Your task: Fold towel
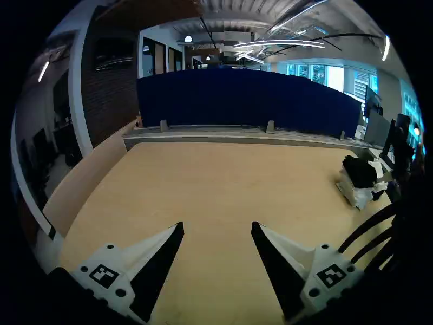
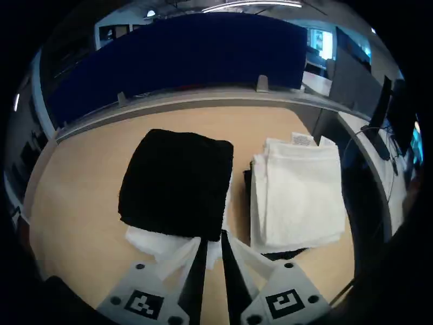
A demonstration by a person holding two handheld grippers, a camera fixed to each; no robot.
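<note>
In the right gripper view a folded black towel (image 2: 176,181) lies on top of a white towel (image 2: 157,242) whose edge sticks out at the near side. My right gripper (image 2: 214,239) is at that near edge, its fingers almost together with a strip of the white cloth pinched between them. To the right sits a folded white towel stack (image 2: 297,189) with a dark towel edge (image 2: 276,253) showing beneath it. My left gripper (image 1: 216,227) hovers open over bare wood, nothing between its fingers. The same towel pile (image 1: 361,174) shows far off to its right.
The wooden table (image 1: 216,179) is backed by a grey rail and a blue partition (image 1: 243,100). A dark chair back (image 1: 379,230) stands at the table's right side. Monitors (image 2: 398,116) and cables sit on the neighbouring desk to the right.
</note>
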